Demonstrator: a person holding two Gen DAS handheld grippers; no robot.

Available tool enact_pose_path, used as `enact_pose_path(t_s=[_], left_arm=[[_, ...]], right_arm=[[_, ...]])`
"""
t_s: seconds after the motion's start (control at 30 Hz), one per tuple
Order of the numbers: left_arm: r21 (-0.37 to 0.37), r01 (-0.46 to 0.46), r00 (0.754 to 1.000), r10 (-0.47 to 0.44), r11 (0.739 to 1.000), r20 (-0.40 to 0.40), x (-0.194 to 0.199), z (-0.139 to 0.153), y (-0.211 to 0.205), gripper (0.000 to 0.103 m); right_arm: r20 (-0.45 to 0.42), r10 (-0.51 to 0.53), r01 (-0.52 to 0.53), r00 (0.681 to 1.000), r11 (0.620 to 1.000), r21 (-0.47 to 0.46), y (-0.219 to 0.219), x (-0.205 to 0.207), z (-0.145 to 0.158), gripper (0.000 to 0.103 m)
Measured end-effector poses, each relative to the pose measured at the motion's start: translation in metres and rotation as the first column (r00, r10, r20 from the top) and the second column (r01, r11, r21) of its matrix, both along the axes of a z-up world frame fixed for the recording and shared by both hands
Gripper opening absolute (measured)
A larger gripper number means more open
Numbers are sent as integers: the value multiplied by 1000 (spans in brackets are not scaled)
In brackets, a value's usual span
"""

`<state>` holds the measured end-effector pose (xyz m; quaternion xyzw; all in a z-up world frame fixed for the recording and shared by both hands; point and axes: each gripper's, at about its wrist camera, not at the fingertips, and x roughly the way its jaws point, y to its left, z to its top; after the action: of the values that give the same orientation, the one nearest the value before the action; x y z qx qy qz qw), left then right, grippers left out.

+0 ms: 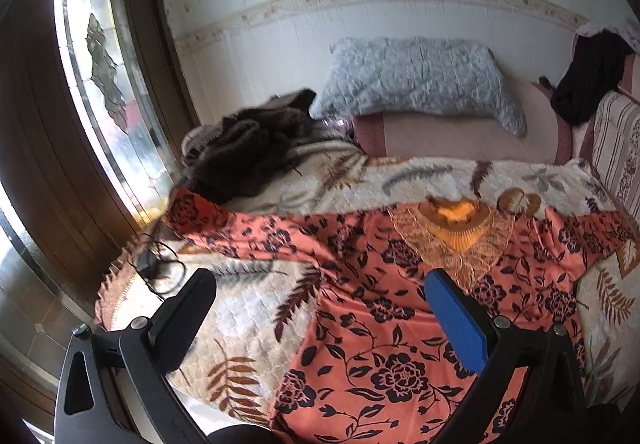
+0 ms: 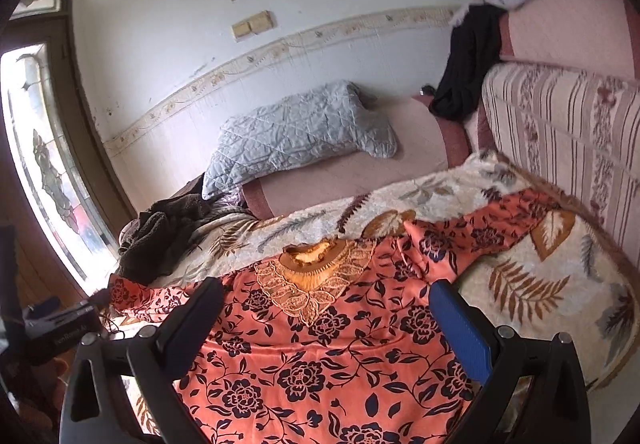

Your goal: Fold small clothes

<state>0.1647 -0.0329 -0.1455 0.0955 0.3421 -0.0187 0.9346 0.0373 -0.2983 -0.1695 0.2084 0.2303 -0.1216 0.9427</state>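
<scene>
Orange satin-like cloth with a dark floral print: one garment (image 1: 360, 284) is seen, a top or dress laid flat, face up, on the leaf-patterned blanket (image 1: 248, 324) of the bed. Neckline with gold lace trim (image 2: 316, 276) is pointed toward the wall. Both sleeves are spread out sideways; the one on the door side (image 1: 224, 220) is stretched toward the dark clothes pile, the other (image 2: 492, 228) toward the striped sofa back.

The left gripper (image 1: 320, 300) is held above the garment's door-side edge, fingers spread apart, nothing between them. The right gripper (image 2: 326, 314) is held over the chest area just below the lace, likewise spread and empty. No contact with the cloth can be confirmed in either view.

Handling, as judged: the fabric is taken to be light, thin, limp and probably slippery, so it is likely to slide on the plush blanket and to sag when lifted. The lace is probably delicate and is better avoided. A pinch at the sleeve ends or shoulder seams is suggested, one per gripper.

Counts: one garment to fold, two sleeves, two grippers, one grey quilted pillow (image 1: 420, 80), one dark fuzzy clothes pile (image 1: 248, 152), one black garment (image 2: 468, 60) draped on the sofa back.
</scene>
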Motion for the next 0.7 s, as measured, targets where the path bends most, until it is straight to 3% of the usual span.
enact_pose_path(t_s=[0.07, 0.13, 0.23, 0.33, 0.43, 0.5, 0.6, 0.7], left_arm=[[5, 31, 988, -30, 1000, -152, 33, -50, -13, 103], [16, 43, 959, -36, 999, -281, 61, -101, -24, 103], [13, 26, 927, -19, 1000, -374, 88, -154, -37, 103], [-15, 15, 917, -20, 1000, -398, 109, -178, -49, 103], [-37, 14, 920, -27, 999, -391, 130, -192, -67, 103], [-32, 24, 927, -34, 999, -373, 140, -202, -79, 103], [-10, 56, 919, -55, 998, -390, 151, -220, -88, 103], [-35, 65, 940, -73, 997, -333, 149, -222, -87, 103]], right_arm=[[-26, -8, 11, 1000, 993, 117, -51, 15, -29, 103], [-81, -50, 68, 995, 971, 231, -112, 27, -63, 103], [-116, -133, 170, 984, 894, 414, -200, 31, -116, 103], [-133, -247, 280, 960, 794, 540, -274, 31, -157, 103], [-93, -340, 319, 936, 703, 636, -333, 38, -184, 101], [-49, -381, 308, 923, 659, 687, -363, 44, -195, 94], [-68, -405, 342, 912, 655, 674, -393, 65, -207, 79], [-80, -430, 368, 899, 646, 668, -417, 87, -222, 68]])
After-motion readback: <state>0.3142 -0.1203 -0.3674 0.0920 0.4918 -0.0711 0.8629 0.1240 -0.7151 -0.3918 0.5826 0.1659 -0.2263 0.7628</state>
